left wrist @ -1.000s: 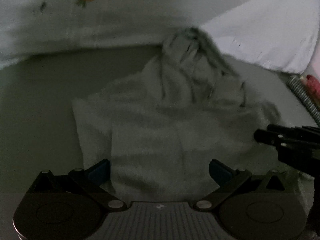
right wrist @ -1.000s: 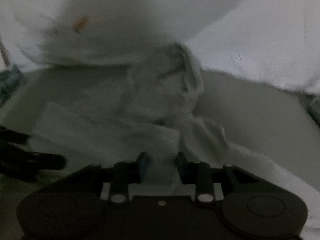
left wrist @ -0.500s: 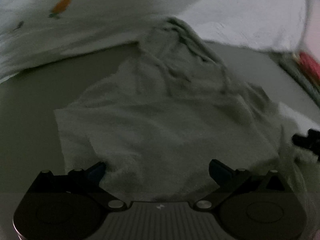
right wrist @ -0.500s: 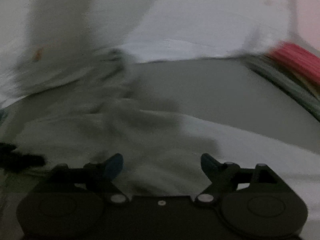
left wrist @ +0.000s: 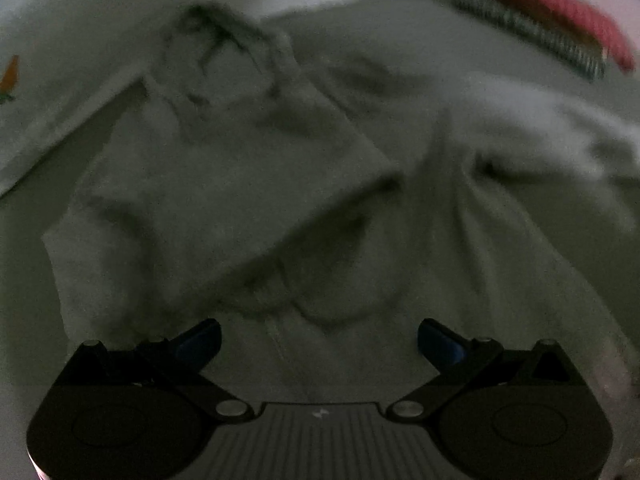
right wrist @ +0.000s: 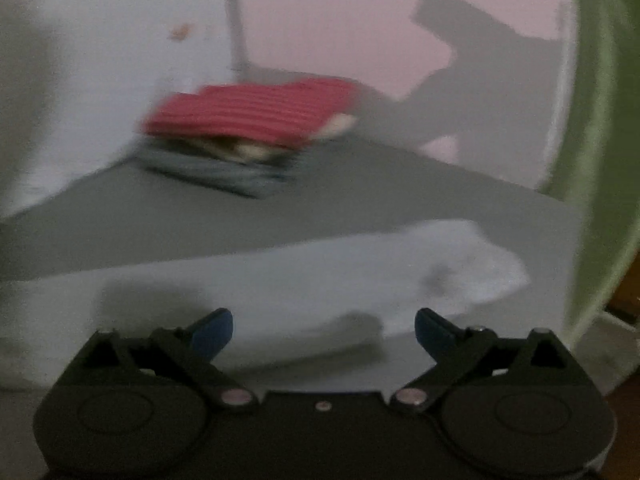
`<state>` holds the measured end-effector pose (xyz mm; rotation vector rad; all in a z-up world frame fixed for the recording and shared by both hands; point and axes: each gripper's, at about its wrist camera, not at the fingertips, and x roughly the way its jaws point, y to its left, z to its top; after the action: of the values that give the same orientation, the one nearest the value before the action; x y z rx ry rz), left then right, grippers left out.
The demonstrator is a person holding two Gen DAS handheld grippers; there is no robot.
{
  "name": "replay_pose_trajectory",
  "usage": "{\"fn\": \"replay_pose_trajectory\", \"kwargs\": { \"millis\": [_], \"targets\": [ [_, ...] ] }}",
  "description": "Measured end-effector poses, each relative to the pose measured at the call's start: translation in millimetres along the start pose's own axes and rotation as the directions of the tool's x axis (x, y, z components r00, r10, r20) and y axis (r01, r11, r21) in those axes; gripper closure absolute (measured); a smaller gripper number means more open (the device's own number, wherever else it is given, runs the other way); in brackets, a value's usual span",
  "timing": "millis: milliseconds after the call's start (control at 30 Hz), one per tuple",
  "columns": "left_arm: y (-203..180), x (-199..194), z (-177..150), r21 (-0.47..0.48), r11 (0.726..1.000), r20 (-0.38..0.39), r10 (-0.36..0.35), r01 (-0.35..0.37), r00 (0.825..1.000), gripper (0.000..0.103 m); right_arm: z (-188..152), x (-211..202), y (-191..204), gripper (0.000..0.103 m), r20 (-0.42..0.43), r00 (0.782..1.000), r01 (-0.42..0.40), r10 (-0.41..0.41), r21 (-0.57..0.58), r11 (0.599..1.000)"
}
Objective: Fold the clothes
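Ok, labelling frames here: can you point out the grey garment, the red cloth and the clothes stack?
grey garment [left wrist: 240,184]: left wrist view, folded-over flap.
red cloth [right wrist: 256,114]: right wrist view, its ribbed top face.
clothes stack [right wrist: 224,172]: right wrist view, grey bottom layer.

We see a flat grey table [left wrist: 28,248] carrying everything here. Directly ahead of the left gripper [left wrist: 319,338] a pale garment [left wrist: 240,184] lies spread and rumpled on it, one part folded over the rest, with a sleeve [left wrist: 540,128] trailing off toward the right. Just ahead of the right gripper [right wrist: 323,330] that pale cloth [right wrist: 320,268] lies in a long band across the table [right wrist: 360,192]. Farther ahead and slightly left sits a stack of folded clothes [right wrist: 240,140], a red ribbed piece on top, grey ones beneath. White fabric [left wrist: 100,20] rests along the far edge.
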<state>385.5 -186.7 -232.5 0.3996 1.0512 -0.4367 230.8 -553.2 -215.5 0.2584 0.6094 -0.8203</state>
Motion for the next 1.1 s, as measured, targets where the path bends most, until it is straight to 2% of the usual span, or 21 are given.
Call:
{"fn": "replay_pose_trajectory", "kwargs": {
  "millis": [67,167,267,333,433,467,500,533,600,667,733,933,1033,1100],
  "targets": [
    [0.0,1.6,-1.9,-0.063,0.998,0.001,0.0,0.0,1.0,0.0,-0.2,10.0,-26.6,0.004,-0.008,0.999,0.048,-0.047,0.009,0.999],
    [13.7,7.9,-4.9,-0.209,0.977,-0.031,-0.049,0.042,0.998,0.0,2.9,26.7,-60.2,0.004,-0.024,0.995,0.095,-0.094,0.042,0.995],
    [8.5,8.3,-9.5,-0.187,0.982,0.003,-0.026,0.026,1.0,0.0,6.4,40.4,-78.5,0.004,-0.038,0.996,0.09,-0.086,0.121,0.989],
    [7.8,9.1,-11.6,-0.205,0.979,0.014,-0.02,0.023,1.0,0.0,10.8,49.9,-88.2,0.004,-0.037,0.997,0.077,-0.071,0.177,0.981],
    [4.4,9.9,-14.5,-0.232,0.973,0.033,0.004,0.004,0.999,0.0,14.9,58.2,-87.5,0.007,-0.027,0.996,0.086,-0.082,0.18,0.98],
    [3.2,10.6,-15.6,-0.24,0.971,0.041,0.012,-0.002,0.999,0.0,16.4,60.7,-83.2,0.016,-0.02,0.996,0.094,-0.092,0.167,0.981],
    [2.4,10.2,-17.1,-0.244,0.97,0.049,0.016,-0.004,0.999,0.0,17.7,62.6,-77.4,0.032,-0.012,0.994,0.109,-0.109,0.151,0.982],
    [2.2,9.2,-18.6,-0.244,0.97,0.058,0.019,-0.004,0.998,0.0,18.5,63.2,-71.5,0.039,-0.003,0.991,0.136,-0.136,0.12,0.983],
    [1.7,7.5,-22.9,-0.244,0.97,0.078,0.023,-0.003,0.997,0.0,20.4,61.9,-60.3,0.073,0.011,0.993,0.115,-0.116,0.063,0.991],
    [1.7,6.5,-25.7,-0.245,0.969,0.093,0.027,-0.003,0.995,0.0,22.7,61.0,-47.2,0.084,0.013,0.996,0.093,-0.093,0.003,0.996],
    [2.4,5.6,-27.3,-0.247,0.969,0.109,0.031,-0.003,0.994,0.0,24.3,61.0,-35.1,0.087,0.023,0.996,0.088,-0.087,-0.045,0.995],
    [6.3,1.5,-28.0,-0.247,0.969,0.149,0.029,0.009,0.988,0.0,50.2,30.0,-4.3,0.089,0.084,0.996,0.03,-0.027,-0.036,0.999],
    [19.0,-0.3,-22.9,-0.283,0.957,0.135,-0.019,0.057,0.991,0.0,73.2,1.4,33.9,0.089,0.155,0.987,-0.027,0.038,-0.072,0.997],
    [29.2,-2.1,-20.0,-0.316,0.944,0.13,-0.055,0.094,0.99,0.0,90.9,-23.1,72.2,0.089,0.202,0.973,-0.096,0.113,-0.089,0.991]
  ]
}}
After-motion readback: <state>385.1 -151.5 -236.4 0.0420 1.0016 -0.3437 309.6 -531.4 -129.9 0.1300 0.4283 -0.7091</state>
